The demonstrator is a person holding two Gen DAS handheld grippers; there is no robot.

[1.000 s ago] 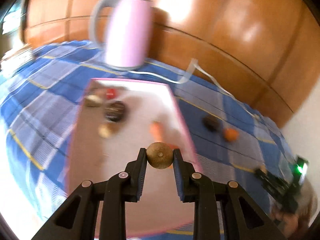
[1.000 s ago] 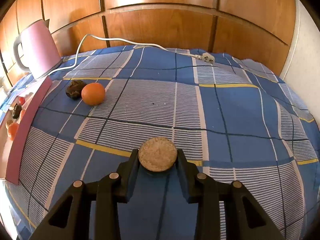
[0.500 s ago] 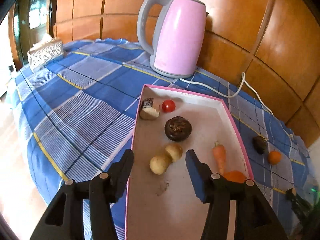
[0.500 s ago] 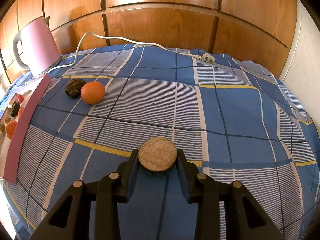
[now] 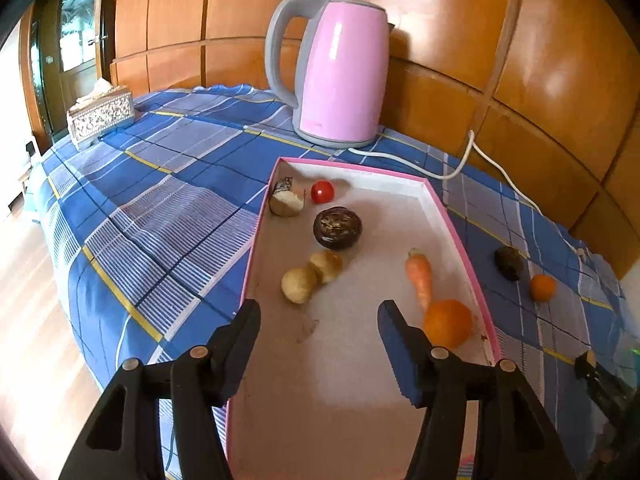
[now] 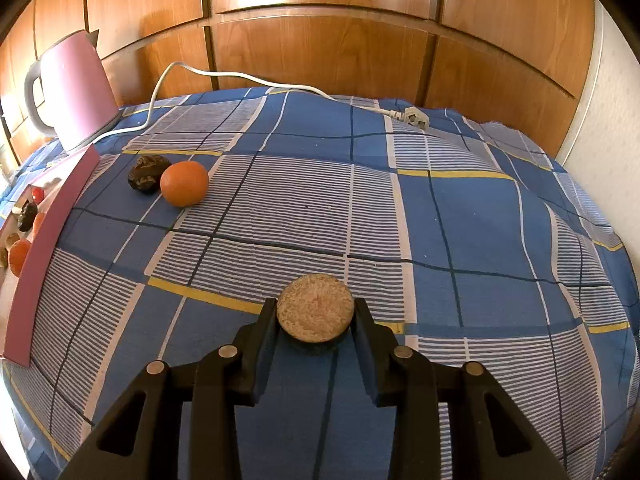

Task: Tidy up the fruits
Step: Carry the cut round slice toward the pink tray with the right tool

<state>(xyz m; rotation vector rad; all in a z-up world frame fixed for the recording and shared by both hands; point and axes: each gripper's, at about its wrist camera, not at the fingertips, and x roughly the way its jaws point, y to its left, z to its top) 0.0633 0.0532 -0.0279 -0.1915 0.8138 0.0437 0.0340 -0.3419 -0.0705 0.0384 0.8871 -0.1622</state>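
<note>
A pink-rimmed tray [image 5: 460, 236] holds several pieces: two tan round fruits [image 5: 299, 285], a dark round fruit [image 5: 337, 227], a cherry tomato [image 5: 322, 191], a cut piece [image 5: 286, 202], a carrot [image 5: 420, 276] and an orange [image 5: 448, 323]. My left gripper [image 5: 318, 322] is open and empty above the tray's near part. My right gripper [image 6: 315, 322] is shut on a tan round flat-topped fruit [image 6: 315, 312] above the cloth. An orange [image 6: 184, 183] and a dark fruit [image 6: 146, 178] lie on the cloth beside the tray [image 6: 44, 252].
A pink kettle [image 5: 340, 72] stands behind the tray, its white cord [image 6: 248, 78] and plug [image 6: 416, 117] trailing over the blue checked cloth [image 6: 440, 220]. A tissue box [image 5: 100, 116] sits far left. Wooden panels back the table.
My left gripper let go of the tan round fruit into the tray, opened wide and drew back. My right gripper holds its fruit nearly still.
</note>
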